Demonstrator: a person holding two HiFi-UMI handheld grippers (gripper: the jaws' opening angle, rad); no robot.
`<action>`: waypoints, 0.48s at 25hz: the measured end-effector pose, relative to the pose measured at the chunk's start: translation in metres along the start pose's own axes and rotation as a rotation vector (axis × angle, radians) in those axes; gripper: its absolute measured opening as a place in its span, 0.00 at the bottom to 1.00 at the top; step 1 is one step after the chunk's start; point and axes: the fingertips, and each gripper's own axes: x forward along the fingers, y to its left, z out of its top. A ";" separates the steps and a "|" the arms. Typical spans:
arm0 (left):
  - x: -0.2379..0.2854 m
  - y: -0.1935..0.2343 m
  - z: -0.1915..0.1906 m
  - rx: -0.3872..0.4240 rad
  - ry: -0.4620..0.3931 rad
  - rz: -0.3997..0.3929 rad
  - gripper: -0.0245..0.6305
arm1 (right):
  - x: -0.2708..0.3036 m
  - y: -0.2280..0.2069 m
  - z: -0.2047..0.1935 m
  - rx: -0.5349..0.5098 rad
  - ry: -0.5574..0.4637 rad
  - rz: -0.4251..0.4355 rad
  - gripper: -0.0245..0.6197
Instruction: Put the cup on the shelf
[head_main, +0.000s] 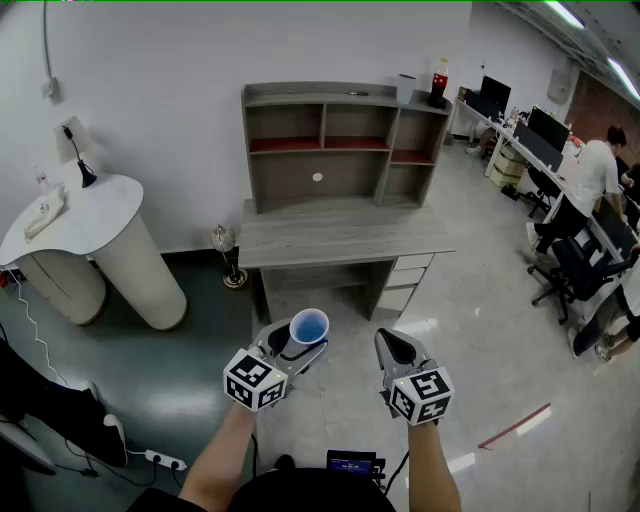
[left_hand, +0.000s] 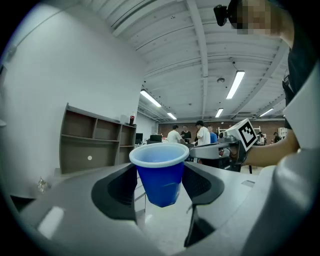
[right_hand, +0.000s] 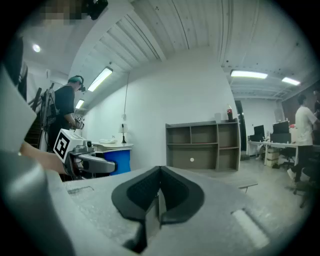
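Note:
A blue cup with a white rim (head_main: 309, 327) (left_hand: 160, 172) stands upright between the jaws of my left gripper (head_main: 298, 345) (left_hand: 159, 182), which is shut on it above the floor. In the right gripper view the cup (right_hand: 116, 161) shows at the left, in that gripper. My right gripper (head_main: 396, 348) (right_hand: 159, 192) is shut with nothing in it, level with the left one. The grey shelf unit (head_main: 340, 145) (left_hand: 92, 145) (right_hand: 202, 146) stands on a desk against the white wall, well ahead of both grippers.
A grey desk (head_main: 335, 238) with drawers carries the shelf unit. On its top stand a white cup (head_main: 405, 88) and a red bottle (head_main: 439, 82). A white round counter (head_main: 95, 240) with a lamp is at the left. Office desks and people (head_main: 590, 190) are at the right.

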 end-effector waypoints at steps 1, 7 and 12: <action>0.000 -0.001 0.000 0.000 0.001 0.000 0.48 | -0.001 0.000 0.000 0.001 0.000 0.001 0.04; 0.003 -0.004 -0.001 0.000 0.005 0.001 0.48 | -0.003 -0.003 0.001 -0.001 0.002 0.005 0.04; 0.006 -0.007 -0.002 0.002 0.008 0.000 0.48 | -0.007 -0.011 -0.001 0.025 -0.005 -0.025 0.04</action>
